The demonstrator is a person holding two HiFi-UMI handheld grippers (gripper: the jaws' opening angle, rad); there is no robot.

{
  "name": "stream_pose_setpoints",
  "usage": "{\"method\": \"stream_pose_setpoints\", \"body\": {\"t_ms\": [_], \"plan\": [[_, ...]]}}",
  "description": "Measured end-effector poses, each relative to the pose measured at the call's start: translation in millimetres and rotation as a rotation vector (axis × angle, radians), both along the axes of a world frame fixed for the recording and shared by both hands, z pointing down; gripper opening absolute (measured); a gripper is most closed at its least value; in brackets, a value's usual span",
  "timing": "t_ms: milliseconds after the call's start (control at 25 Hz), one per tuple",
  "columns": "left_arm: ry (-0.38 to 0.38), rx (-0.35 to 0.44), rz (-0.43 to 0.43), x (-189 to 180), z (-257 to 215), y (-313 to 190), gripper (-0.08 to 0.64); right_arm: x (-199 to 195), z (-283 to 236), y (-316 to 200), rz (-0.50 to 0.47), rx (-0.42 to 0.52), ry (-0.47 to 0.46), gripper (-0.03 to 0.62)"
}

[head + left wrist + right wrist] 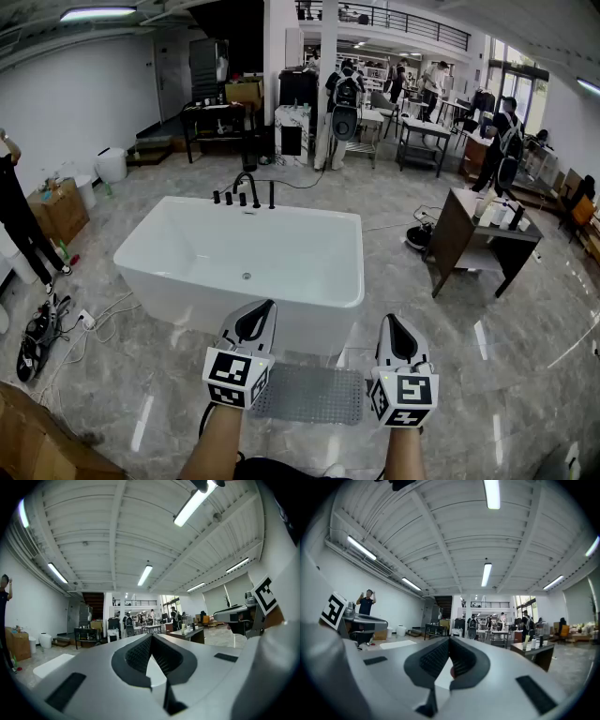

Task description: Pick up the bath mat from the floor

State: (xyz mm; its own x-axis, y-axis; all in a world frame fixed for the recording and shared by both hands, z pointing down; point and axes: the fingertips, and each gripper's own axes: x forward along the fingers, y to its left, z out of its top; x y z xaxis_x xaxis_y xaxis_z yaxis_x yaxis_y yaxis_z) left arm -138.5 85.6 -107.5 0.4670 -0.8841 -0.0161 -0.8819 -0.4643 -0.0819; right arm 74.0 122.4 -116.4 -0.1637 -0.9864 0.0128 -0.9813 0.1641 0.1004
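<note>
My left gripper (266, 309) and right gripper (392, 324) are both clenched on nothing and point level. The grey textured rectangular bath mat (309, 395) lies on the glossy grey floor (469, 375), below and between them and equally near both. Its long axis runs left-to-right along the near wall of the white bathtub (187, 274). I can read no writing anywhere.

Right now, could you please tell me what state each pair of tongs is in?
Left tongs: closed, holding nothing.
Right tongs: closed, holding nothing.
</note>
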Motion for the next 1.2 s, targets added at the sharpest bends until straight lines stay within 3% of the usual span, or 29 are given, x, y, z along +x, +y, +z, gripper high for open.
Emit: {"method": "stream_pose_setpoints", "body": {"t_ms": [400, 680, 920, 1200], "plan": [[-0.013, -0.020, 0.000, 23.4, 11.3, 10.4, 0.009, 21.6, 9.7, 7.8, -0.013, -0.005, -0.014, 0.021], [-0.041, -0.032, -0.030, 53.4, 10.7, 17.4, 0.009, 60.1, 9.0, 14.6, -0.029, 0.012, 0.007, 0.023], [-0.096, -0.046, -0.077, 72.8, 22.1, 24.7, 0.009, 92.9, 25.4, 14.0, -0.057, 0.007, -0.045, 0.023], [-0.086, -0.079, -0.111, 59.9, 37.4, 6.0, 0.009, 95.5, 39.3, -6.1, -0.061, -0.018, -0.065, 0.023]]}}
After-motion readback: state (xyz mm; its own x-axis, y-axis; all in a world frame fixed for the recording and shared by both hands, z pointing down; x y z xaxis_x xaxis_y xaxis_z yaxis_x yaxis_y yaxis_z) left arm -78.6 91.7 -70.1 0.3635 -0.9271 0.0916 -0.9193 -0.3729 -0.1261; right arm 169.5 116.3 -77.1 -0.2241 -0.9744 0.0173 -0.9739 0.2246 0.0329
